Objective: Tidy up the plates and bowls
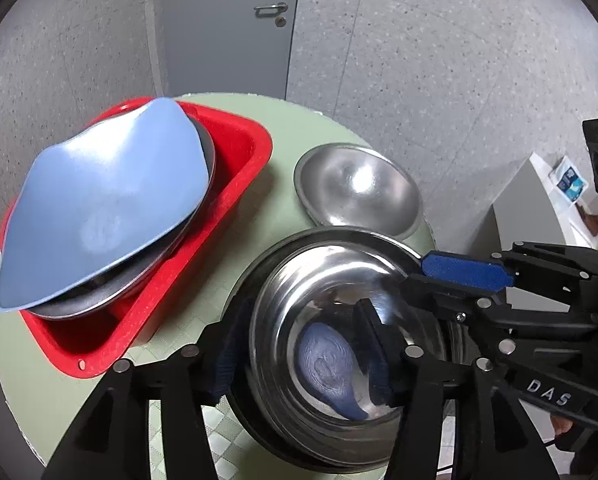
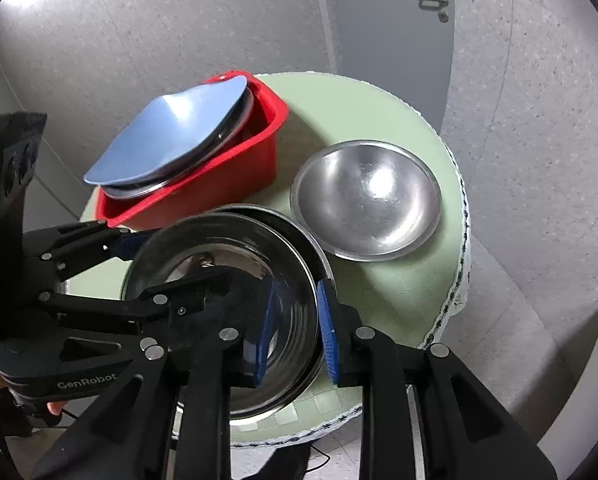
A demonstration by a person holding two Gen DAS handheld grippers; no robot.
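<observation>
Both claws, the left claw (image 1: 303, 352) and the right claw (image 2: 293, 334), are straddling opposite rims of the nested steel bowls (image 2: 227, 280) on the table (image 2: 379, 120), spread and releasing; next likely comes fetching the lone bowl (image 2: 365, 204).

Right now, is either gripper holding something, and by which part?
Nothing is gripped, it seems. The left gripper and the right gripper each straddle the rim of the near steel bowl, but their jaws are open, not clamped on it.
</observation>
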